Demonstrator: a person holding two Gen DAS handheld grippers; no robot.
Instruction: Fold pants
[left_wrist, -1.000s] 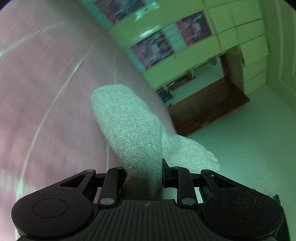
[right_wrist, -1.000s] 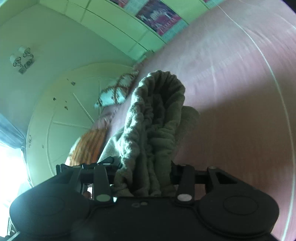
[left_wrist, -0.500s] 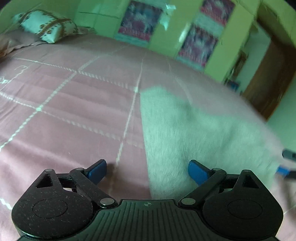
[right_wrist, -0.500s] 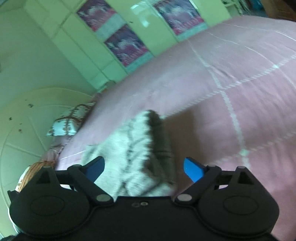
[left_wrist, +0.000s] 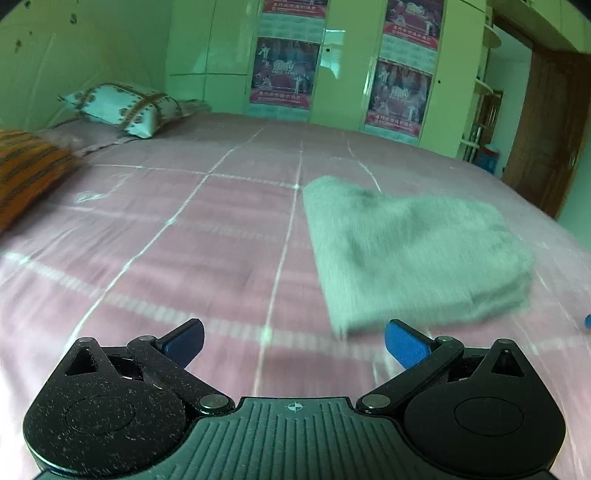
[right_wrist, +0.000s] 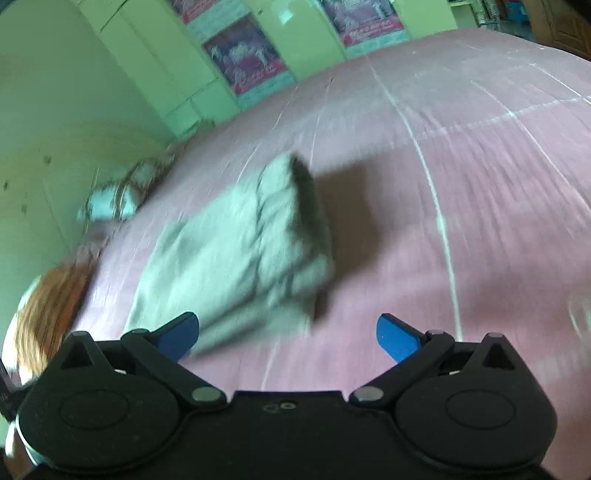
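The grey pants (left_wrist: 413, 251) lie folded in a thick rectangle on the pink bedsheet (left_wrist: 184, 251). In the left wrist view they sit ahead and to the right of my left gripper (left_wrist: 293, 341), which is open and empty, just short of the fold's near edge. In the right wrist view the pants (right_wrist: 243, 251) lie ahead and to the left of my right gripper (right_wrist: 288, 338), which is open and empty, its left blue pad close to the near edge. Both views are motion blurred.
A patterned pillow (left_wrist: 122, 107) and an orange cushion (left_wrist: 26, 170) lie at the bed's head on the left. Green wardrobes with posters (left_wrist: 284, 70) stand behind the bed. A brown door (left_wrist: 546, 129) is at the far right. The pillow shows in the right wrist view (right_wrist: 110, 199).
One second ago both grippers were shut on the pants and held them up. They opened, the pants dropped flat onto the bed, and both grippers have pulled back.
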